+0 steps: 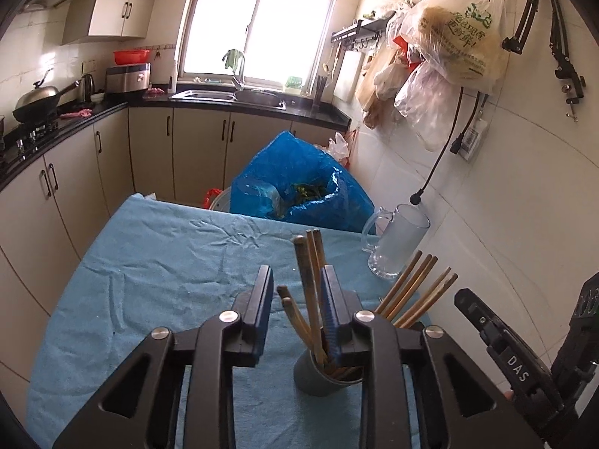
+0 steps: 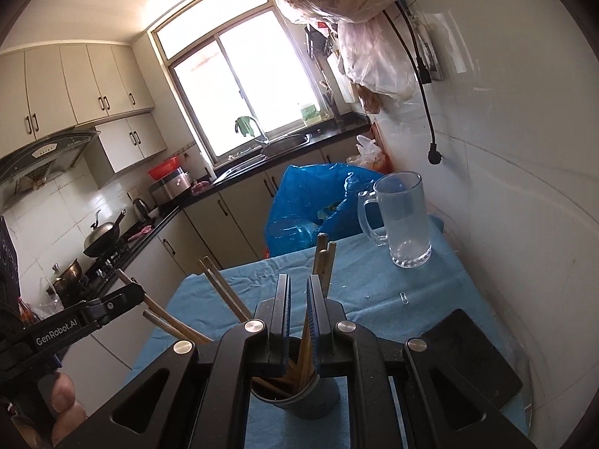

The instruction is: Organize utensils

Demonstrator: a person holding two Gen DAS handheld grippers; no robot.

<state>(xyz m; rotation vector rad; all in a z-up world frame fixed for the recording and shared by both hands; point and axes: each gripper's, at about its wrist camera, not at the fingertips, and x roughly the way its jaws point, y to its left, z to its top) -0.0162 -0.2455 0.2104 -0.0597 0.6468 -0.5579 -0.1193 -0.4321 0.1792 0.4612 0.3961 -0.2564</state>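
A grey cup [image 1: 322,376] holds several wooden chopsticks [image 1: 309,284] and stands on the blue cloth [image 1: 157,269]. My left gripper [image 1: 297,299] hovers just above the cup, its jaws open, with chopsticks standing between them. In the right wrist view the same cup [image 2: 307,400] sits under my right gripper [image 2: 298,299], whose jaws are nearly closed with a narrow gap; a chopstick [image 2: 324,258] rises beside the right finger, and I cannot tell if it is gripped. An empty glass mug [image 2: 404,220] stands at the table's far right; it also shows in the left wrist view [image 1: 397,243].
A blue plastic bag [image 1: 299,183] sits just beyond the table's far edge. A black flat object [image 2: 471,355] lies on the table near the right wall. A paper clip [image 2: 403,296] lies on the cloth. Kitchen counters run along the left and back. Bags hang on the right wall.
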